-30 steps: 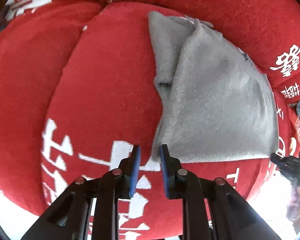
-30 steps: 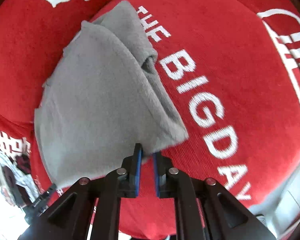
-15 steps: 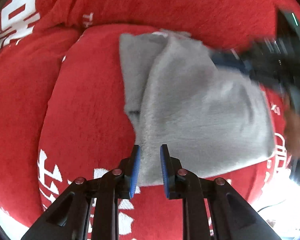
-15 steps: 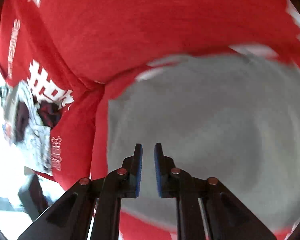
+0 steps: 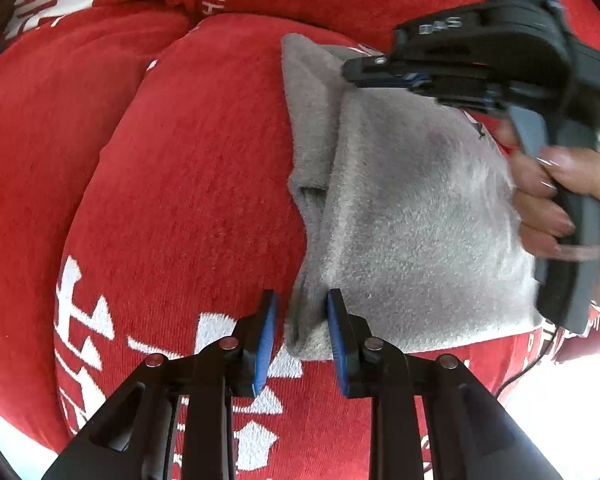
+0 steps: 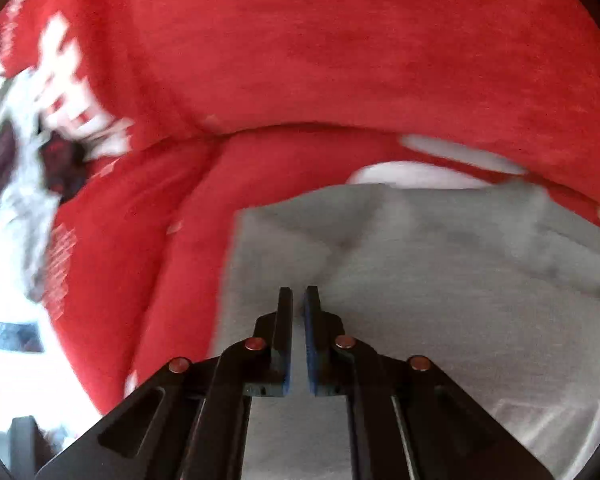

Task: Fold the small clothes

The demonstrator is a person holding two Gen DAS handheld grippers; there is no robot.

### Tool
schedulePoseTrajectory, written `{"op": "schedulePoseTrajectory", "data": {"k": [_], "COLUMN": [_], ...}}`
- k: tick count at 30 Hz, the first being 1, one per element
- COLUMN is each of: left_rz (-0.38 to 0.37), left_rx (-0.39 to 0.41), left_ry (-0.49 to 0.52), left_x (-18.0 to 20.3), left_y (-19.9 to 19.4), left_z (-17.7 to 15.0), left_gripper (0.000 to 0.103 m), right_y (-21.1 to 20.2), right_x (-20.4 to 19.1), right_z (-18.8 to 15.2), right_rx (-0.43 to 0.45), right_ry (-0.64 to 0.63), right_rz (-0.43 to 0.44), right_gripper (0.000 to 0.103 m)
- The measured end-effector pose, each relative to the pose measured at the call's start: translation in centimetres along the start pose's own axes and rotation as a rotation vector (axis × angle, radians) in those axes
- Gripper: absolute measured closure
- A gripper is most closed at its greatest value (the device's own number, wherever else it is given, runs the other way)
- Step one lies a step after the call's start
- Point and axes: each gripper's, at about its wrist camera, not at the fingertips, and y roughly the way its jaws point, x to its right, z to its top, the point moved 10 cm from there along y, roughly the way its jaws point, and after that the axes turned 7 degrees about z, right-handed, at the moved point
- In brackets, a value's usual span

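Folded garment point(image 5: 412, 216) on printed blanket point(image 5: 180, 200)

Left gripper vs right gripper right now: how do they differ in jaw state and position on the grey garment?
The left gripper has its jaws open astride the near folded corner of the grey garment; the right gripper has jaws nearly closed, gripping nothing visible. The left sits at the garment's near edge; the right hovers over its far side. Both have blue pads and point at the same garment on the red blanket.
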Motion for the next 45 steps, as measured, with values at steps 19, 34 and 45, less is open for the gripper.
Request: {"op": "schedulePoseTrajectory", "data": {"k": [19, 34, 45], "left_rz": [0.070, 0.169, 0.204], "left_rx": [-0.022, -0.052, -0.032], "left_ry": [0.047, 0.047, 0.054], "left_x": [-2.0, -1.8, -0.7], "left_y": [-1.3, -2.4, -2.9], "left_z": [-2.3, -2.6, -2.2], "left_gripper": [0.055, 0.052, 0.016], "right_y": [-3.3, -7.3, -8.8], "right_x": [-1.7, 1.6, 2.9], "right_z": [-16.3, -20.5, -21.5], "right_rx": [-0.147, -0.074, -0.043], "right_ry": [0.197, 0.425, 0.468], "right_rz": [0.094, 0.138, 0.142], "right_gripper": [0.095, 0.065, 0.057]}}
